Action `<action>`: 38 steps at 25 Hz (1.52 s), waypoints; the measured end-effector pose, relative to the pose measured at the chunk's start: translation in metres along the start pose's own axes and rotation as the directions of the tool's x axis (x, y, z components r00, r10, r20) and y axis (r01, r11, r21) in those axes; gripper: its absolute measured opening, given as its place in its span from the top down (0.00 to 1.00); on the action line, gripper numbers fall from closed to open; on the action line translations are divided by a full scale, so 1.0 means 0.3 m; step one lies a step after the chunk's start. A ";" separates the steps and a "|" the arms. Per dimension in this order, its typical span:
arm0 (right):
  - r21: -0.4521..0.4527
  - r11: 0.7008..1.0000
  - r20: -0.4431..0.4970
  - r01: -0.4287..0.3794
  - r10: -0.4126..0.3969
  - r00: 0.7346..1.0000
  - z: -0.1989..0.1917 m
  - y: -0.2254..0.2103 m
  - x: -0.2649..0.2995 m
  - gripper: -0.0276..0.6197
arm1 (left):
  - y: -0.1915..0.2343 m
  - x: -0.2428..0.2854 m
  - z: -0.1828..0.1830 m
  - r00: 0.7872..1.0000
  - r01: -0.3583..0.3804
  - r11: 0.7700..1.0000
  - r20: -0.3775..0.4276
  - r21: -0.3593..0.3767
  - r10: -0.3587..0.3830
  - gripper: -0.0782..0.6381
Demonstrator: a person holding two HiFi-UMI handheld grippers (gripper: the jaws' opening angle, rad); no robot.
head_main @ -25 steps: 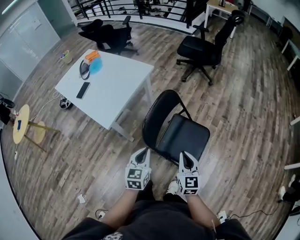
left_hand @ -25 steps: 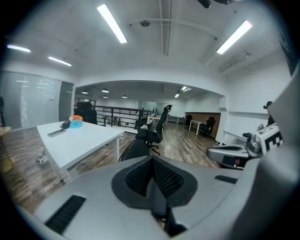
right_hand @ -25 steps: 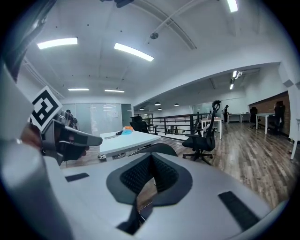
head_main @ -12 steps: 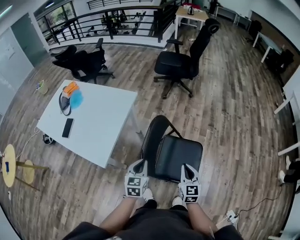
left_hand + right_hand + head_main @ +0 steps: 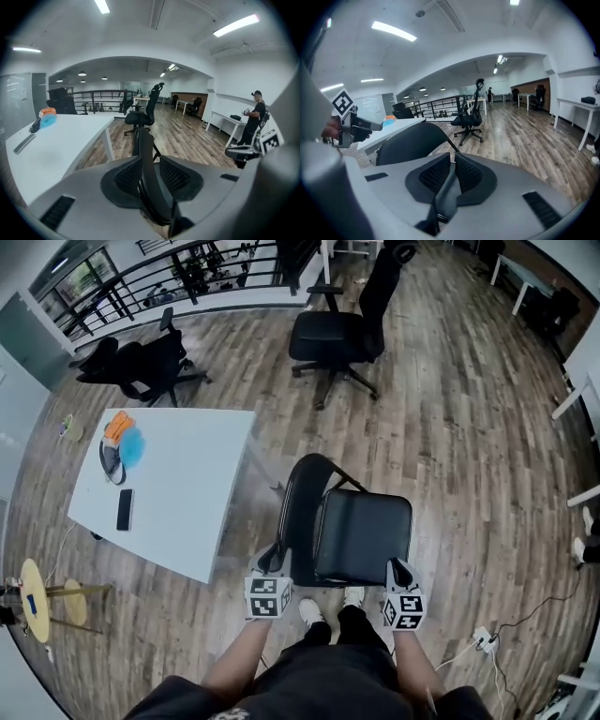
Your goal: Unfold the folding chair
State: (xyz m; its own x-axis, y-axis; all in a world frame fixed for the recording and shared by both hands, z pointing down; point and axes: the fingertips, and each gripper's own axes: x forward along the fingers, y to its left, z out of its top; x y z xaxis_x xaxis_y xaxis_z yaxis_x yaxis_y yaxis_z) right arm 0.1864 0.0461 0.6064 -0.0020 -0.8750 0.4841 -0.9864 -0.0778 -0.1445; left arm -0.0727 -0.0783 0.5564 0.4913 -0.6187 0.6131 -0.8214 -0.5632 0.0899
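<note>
The black folding chair [image 5: 364, 535] stands on the floor just ahead of the person's legs, seat down flat and rounded backrest [image 5: 298, 507] upright on its left. My left gripper [image 5: 271, 568] is at the backrest's lower left edge. Its jaws are opening, and in the left gripper view the edge of the backrest [image 5: 142, 154] stands in the gap between the pads. I cannot see the pads pressing on it. My right gripper [image 5: 398, 568] is at the seat's near right corner, shut with nothing in it. The backrest [image 5: 408, 143] shows beyond it in the right gripper view.
A white table [image 5: 183, 512] stands left of the chair, with a phone [image 5: 125, 509] and a blue and orange bundle [image 5: 124, 440] on it. Two black office chairs [image 5: 339, 326] [image 5: 141, 360] stand farther off. A round wooden stool [image 5: 36, 601] is far left. A power strip [image 5: 483, 640] lies right.
Both grippers have moved apart, from side by side at the seat's near edge to either side of the chair. The left one now sits at the backrest's edge.
</note>
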 end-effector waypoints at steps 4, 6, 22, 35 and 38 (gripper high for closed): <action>0.138 0.989 -0.100 -0.048 0.062 0.993 -0.138 -0.139 0.100 0.71 | -0.017 0.107 -0.021 0.995 0.009 0.999 -0.101 -0.032 -0.012 0.62; 0.215 0.975 -0.139 -0.058 0.089 0.986 -0.220 -0.214 0.149 0.61 | -0.012 0.159 -0.039 0.988 0.000 1.000 -0.156 -0.029 -0.005 0.55; 0.579 0.815 -0.349 -0.021 0.271 0.897 -1.042 -0.745 0.563 0.35 | 0.043 0.485 -0.228 0.945 -0.016 0.967 -0.319 -0.255 -0.068 0.48; 0.808 0.527 -0.142 -0.264 0.608 0.781 -1.253 -0.676 0.753 0.34 | -0.004 0.581 -0.246 0.924 0.030 0.980 -0.370 -0.195 -0.102 0.52; 0.815 0.504 -0.128 -0.288 0.640 0.758 -1.254 -0.666 0.764 0.34 | -0.007 0.584 -0.247 0.926 0.045 0.977 -0.358 -0.211 -0.120 0.54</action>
State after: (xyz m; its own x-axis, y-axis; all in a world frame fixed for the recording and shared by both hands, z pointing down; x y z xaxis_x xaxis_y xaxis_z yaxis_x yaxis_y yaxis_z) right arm 0.3213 0.0408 1.0708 -0.6537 -0.6515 0.3850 -0.3627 -0.1768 -0.9150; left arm -0.0063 -0.1449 0.7220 0.4494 -0.3090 0.8382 -0.8412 -0.4621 0.2807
